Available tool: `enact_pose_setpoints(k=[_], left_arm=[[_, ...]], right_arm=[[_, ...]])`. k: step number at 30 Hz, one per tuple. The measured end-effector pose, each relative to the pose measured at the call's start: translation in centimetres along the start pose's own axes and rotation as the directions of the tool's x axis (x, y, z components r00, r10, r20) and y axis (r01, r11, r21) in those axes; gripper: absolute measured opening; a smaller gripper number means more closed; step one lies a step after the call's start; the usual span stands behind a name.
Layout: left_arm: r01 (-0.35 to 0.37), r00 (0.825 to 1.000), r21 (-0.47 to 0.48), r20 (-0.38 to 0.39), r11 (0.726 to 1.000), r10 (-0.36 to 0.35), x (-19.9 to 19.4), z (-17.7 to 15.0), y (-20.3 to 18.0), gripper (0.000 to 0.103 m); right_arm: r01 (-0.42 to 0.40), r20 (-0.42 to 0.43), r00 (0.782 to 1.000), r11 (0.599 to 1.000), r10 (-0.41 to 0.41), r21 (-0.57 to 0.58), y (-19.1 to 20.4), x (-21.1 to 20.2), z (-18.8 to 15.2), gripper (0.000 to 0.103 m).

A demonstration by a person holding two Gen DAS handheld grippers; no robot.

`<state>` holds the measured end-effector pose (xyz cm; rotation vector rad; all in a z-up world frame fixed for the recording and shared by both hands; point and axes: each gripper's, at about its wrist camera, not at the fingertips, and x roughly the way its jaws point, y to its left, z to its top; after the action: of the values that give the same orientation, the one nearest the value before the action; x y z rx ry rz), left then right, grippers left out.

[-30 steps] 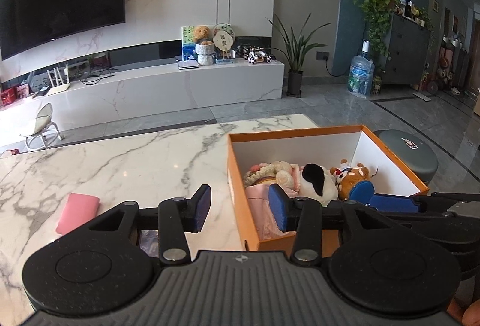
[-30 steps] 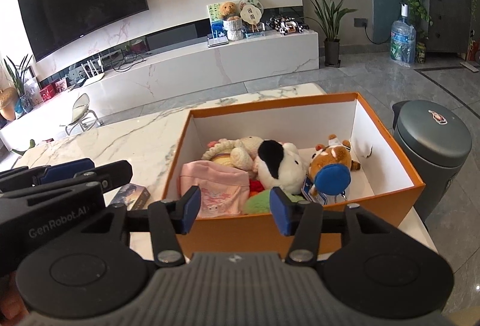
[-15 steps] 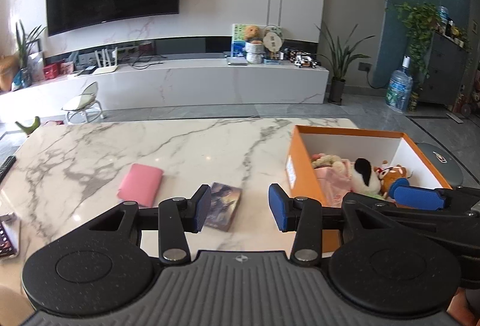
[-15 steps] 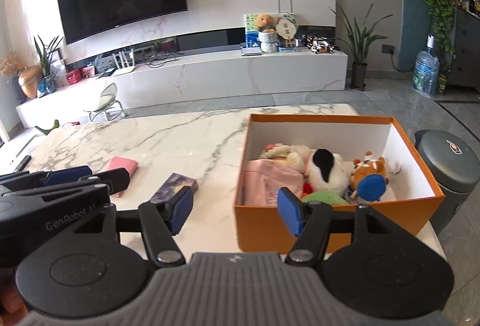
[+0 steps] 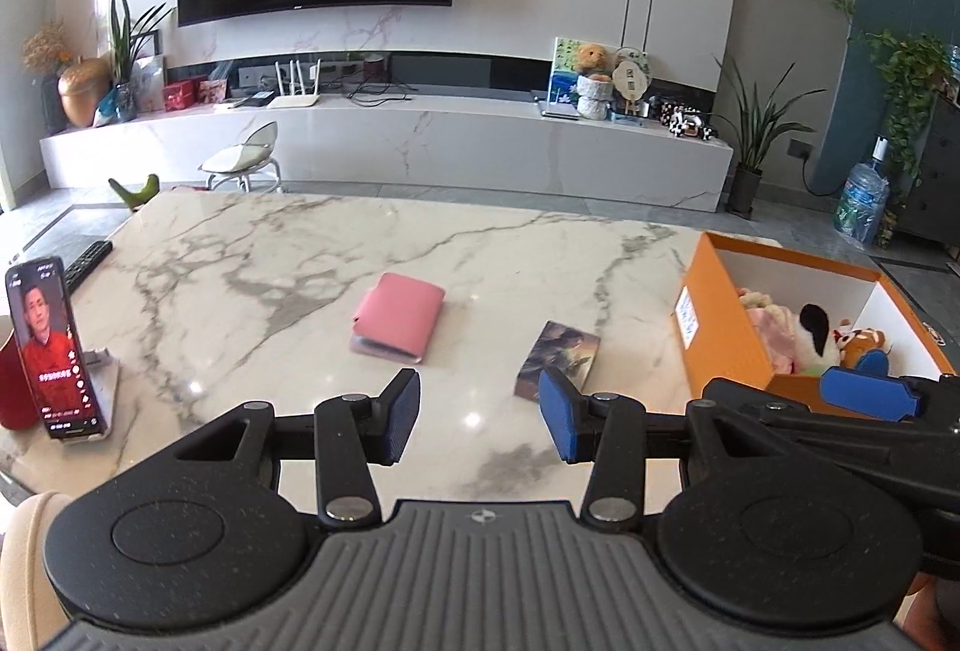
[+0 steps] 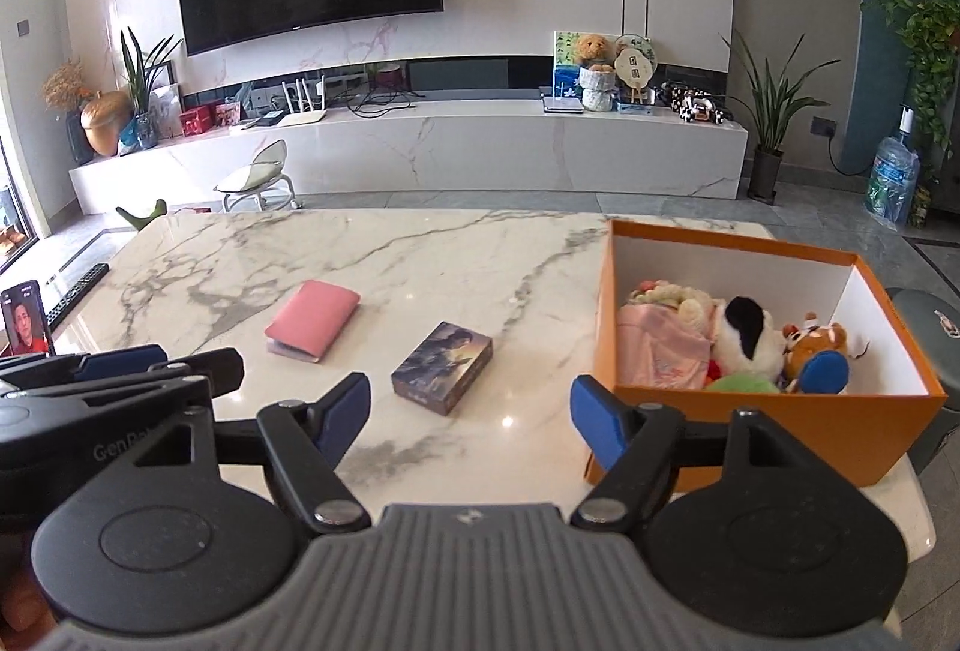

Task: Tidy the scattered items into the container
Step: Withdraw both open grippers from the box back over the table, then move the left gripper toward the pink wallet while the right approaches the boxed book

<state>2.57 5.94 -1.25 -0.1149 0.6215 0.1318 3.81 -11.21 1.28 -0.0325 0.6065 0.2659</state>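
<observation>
An orange box [image 6: 780, 420] with white inner walls stands at the table's right end, holding several plush toys and a pink cloth [image 6: 663, 348]; it also shows in the left wrist view [image 5: 720, 345]. A pink wallet [image 5: 399, 318] [image 6: 313, 318] and a dark picture box [image 5: 561, 358] [image 6: 443, 366] lie on the marble table. My left gripper [image 5: 478, 417] is open and empty, above the table just short of both items. My right gripper [image 6: 471, 414] is open and empty, near the dark box, left of the orange box.
A phone [image 5: 51, 351] on a stand shows a video at the table's left edge, next to a red cup [image 5: 12, 381] and a remote [image 5: 87, 258]. A grey bin [image 6: 930, 315] stands beyond the table's right end. The marble table [image 5: 300, 255] stretches ahead.
Both grippers have pulled back and swung left from the orange box. The wallet, dark box and phone have come into view. Both grippers stay open and empty.
</observation>
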Motion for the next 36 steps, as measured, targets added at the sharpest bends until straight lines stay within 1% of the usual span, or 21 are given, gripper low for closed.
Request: enact_pose_setpoints(k=[6, 12, 19, 26, 32, 36], left_arm=[[-0.011, 1.0, -0.009, -0.019, 1.0, 0.01, 0.6, -1.0, 1.4, 0.052], [-0.013, 0.998, 0.001, -0.054, 1.0, 0.013, 2.2, -1.3, 1.9, 0.052], [-0.028, 0.997, 0.029, -0.076, 0.999, 0.03, 4.2, -0.6, 1.8, 0.052], [-0.046, 0.991, 0.04, -0.125, 0.998, 0.051, 7.1, 0.7, 2.3, 0.052], [-0.062, 0.986, 0.051, -0.153, 0.997, 0.069, 10.1, 2.1, 2.8, 0.057], [-0.082, 0.981, 0.067, -0.173, 0.994, 0.092, 12.2, 2.5, 3.2, 0.057]], right_arm=[[-0.003, -0.03, 1.0, 1.0, 0.004, 0.023, 1.2, 1.4, -1.1, 0.076], [0.018, -0.061, 0.998, 0.999, -0.015, 0.044, 1.9, 3.0, -1.6, 0.076], [0.034, -0.088, 0.996, 0.998, -0.029, 0.06, 1.9, 5.1, -1.0, 0.076], [0.03, -0.126, 0.992, 0.997, -0.022, 0.069, 2.2, 8.2, 0.1, 0.076], [0.026, -0.151, 0.988, 0.996, -0.012, 0.089, 2.2, 11.1, 1.3, 0.076], [0.021, -0.177, 0.984, 0.995, -0.003, 0.101, 2.3, 13.5, 1.8, 0.077]])
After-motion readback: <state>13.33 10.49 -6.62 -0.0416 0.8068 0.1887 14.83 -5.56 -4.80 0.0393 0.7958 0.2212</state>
